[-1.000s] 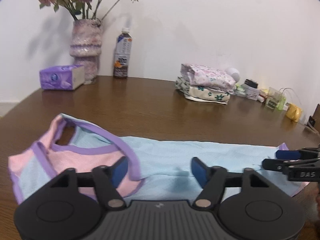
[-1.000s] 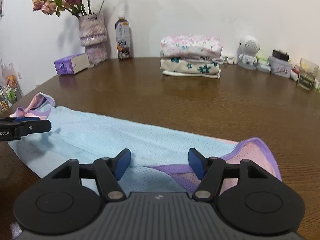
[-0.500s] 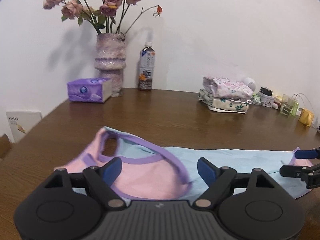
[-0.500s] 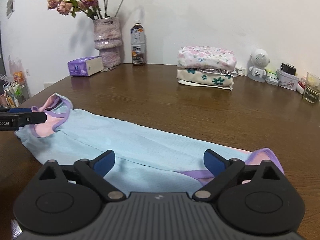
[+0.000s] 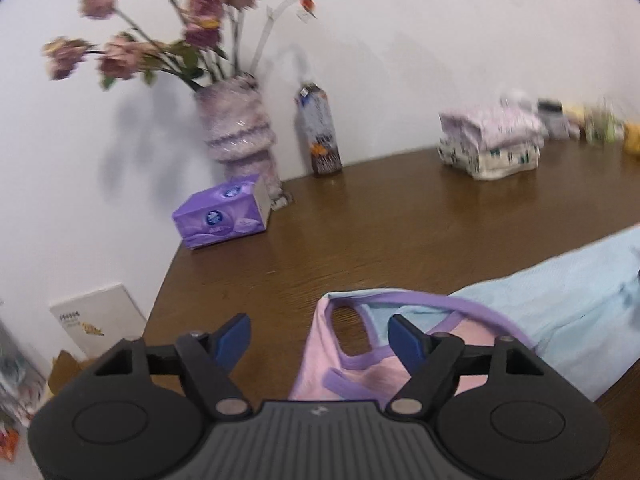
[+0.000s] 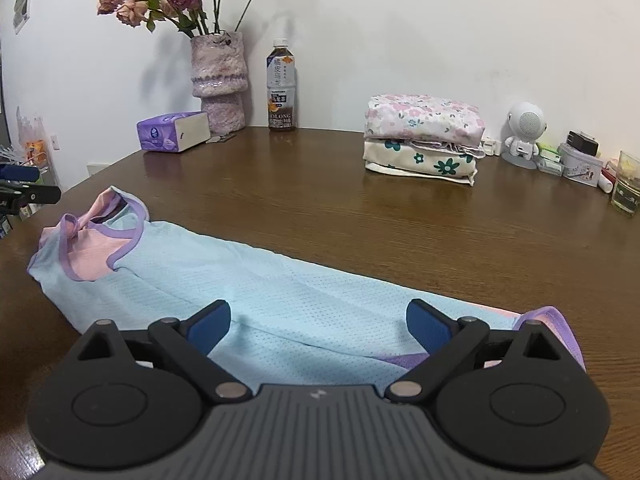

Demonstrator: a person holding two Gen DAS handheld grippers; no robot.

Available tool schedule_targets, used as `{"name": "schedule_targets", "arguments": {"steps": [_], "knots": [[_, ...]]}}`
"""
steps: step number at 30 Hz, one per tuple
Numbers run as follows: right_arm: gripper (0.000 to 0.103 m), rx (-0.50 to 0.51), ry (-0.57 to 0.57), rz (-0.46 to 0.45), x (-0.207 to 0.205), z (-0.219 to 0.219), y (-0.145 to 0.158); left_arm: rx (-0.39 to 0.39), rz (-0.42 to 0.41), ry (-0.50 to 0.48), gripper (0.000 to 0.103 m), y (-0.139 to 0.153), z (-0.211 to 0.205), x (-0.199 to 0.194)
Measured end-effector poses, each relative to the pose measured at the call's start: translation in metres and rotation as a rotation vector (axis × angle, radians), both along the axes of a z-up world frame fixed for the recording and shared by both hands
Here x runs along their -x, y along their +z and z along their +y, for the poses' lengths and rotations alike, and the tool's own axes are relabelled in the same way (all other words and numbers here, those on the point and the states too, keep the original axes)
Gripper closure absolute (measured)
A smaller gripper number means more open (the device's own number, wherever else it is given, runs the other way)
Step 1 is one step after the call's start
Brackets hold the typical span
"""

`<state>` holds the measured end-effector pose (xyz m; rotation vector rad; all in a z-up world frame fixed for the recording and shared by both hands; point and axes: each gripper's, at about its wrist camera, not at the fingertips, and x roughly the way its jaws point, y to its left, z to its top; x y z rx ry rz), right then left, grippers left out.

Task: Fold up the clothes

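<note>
- Black and ribbed, the body of the right gripper fills the bottom of its own view, angled down toward the table, its blue-padded jaws spread wide with nothing pinched; only the garment's blue mesh lies below the gap.
- Light blue with pink panels and purple trim, the garment lies flat in a long strip across the near part of the brown wooden table, one purple-edged end by the right gripper's right finger, the other end with its armhole at the far left.
- Tilted in its own blurred view, the left gripper also points downward, over the table's left edge; its jaws are closing yet stand apart, gripping nothing, the left pad over bare wood and the right pad over the pink, purple-trimmed end of the cloth.
- Seen from the right wrist, that left gripper shows only as dark fingers at the left border, apart from the garment's end.
- Farther back stand a purple tissue box, a fuzzy vase of dried roses and a tea bottle by the white wall.
- To their right sits a stack of folded floral cloths, then a small white robot figure and a glass.
</note>
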<state>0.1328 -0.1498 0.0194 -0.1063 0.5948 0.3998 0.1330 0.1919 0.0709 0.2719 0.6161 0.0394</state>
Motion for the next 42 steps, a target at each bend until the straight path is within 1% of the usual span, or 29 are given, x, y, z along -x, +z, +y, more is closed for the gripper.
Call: {"name": "schedule_targets", "arguments": {"steps": [1, 3, 5, 8, 9, 10, 11, 13, 15, 18, 20, 22, 26, 29, 34, 36, 38, 39, 40, 41, 42], "knots": [[0.007, 0.0, -0.001, 0.001, -0.001, 0.0, 0.0, -0.019, 0.02, -0.018, 0.045, -0.002, 0.0, -0.007], [0.011, -0.003, 0.009, 0.006, -0.004, 0.001, 0.002, -0.046, 0.052, -0.046, 0.048, -0.006, 0.0, -0.021], [0.021, -0.012, 0.031, 0.015, -0.007, 0.005, 0.005, -0.066, 0.077, -0.067, 0.049, -0.011, -0.001, -0.033], [0.026, -0.008, 0.081, 0.031, -0.016, 0.019, 0.009, -0.076, 0.099, -0.101, 0.05, -0.016, 0.0, -0.046], [0.028, -0.001, 0.1, 0.036, -0.02, 0.025, 0.01, -0.078, 0.103, -0.111, 0.052, -0.017, 0.0, -0.048], [0.033, 0.003, 0.123, 0.044, -0.024, 0.033, 0.011, -0.078, 0.107, -0.121, 0.056, -0.018, 0.0, -0.05], [0.036, 0.005, 0.153, 0.054, -0.03, 0.043, 0.012, -0.078, 0.11, -0.131, 0.058, -0.019, 0.001, -0.051], [0.038, 0.02, 0.22, 0.065, -0.041, 0.068, 0.013, -0.069, 0.114, -0.143, 0.069, -0.02, 0.003, -0.052], [0.039, 0.048, 0.279, 0.063, -0.051, 0.096, 0.014, -0.056, 0.115, -0.153, 0.073, -0.02, 0.005, -0.052], [0.044, 0.09, 0.358, 0.054, -0.064, 0.139, 0.014, -0.054, 0.09, -0.165, 0.073, -0.017, 0.006, -0.047], [0.05, 0.118, 0.407, 0.046, -0.071, 0.168, 0.015, -0.053, 0.073, -0.169, 0.072, -0.017, 0.006, -0.043], [0.052, 0.155, 0.446, 0.028, -0.077, 0.196, 0.016, -0.056, 0.06, -0.173, 0.072, -0.017, 0.005, -0.042], [0.058, 0.264, 0.517, -0.011, -0.08, 0.239, 0.014, -0.127, 0.051, -0.183, 0.072, -0.02, 0.002, -0.038], [0.06, 0.386, 0.564, -0.071, -0.077, 0.255, 0.01, -0.192, 0.051, -0.219, 0.072, -0.022, 0.001, -0.033], [0.064, 0.519, 0.656, -0.128, -0.078, 0.269, 0.002, -0.296, 0.063, -0.27, 0.071, -0.026, -0.005, -0.032], [0.069, 0.57, 0.688, -0.151, -0.078, 0.276, -0.003, -0.324, 0.069, -0.289, 0.071, -0.028, -0.007, -0.032], [0.077, 0.606, 0.723, -0.151, -0.079, 0.282, -0.009, -0.348, 0.072, -0.306, 0.071, -0.03, -0.011, -0.033], [0.077, 0.62, 0.739, -0.151, -0.079, 0.285, -0.011, -0.369, 0.069, -0.315, 0.071, -0.031, -0.014, -0.032], [0.08, 0.633, 0.752, -0.157, -0.079, 0.286, -0.013, -0.394, 0.064, -0.324, 0.071, -0.033, -0.017, -0.032], [0.089, 0.645, 0.761, -0.167, -0.078, 0.288, -0.015, -0.417, 0.061, -0.332, 0.071, -0.035, -0.02, -0.033], [0.093, 0.646, 0.767, -0.173, -0.078, 0.288, -0.016, -0.434, 0.059, -0.339, 0.071, -0.037, -0.023, -0.033]]}}
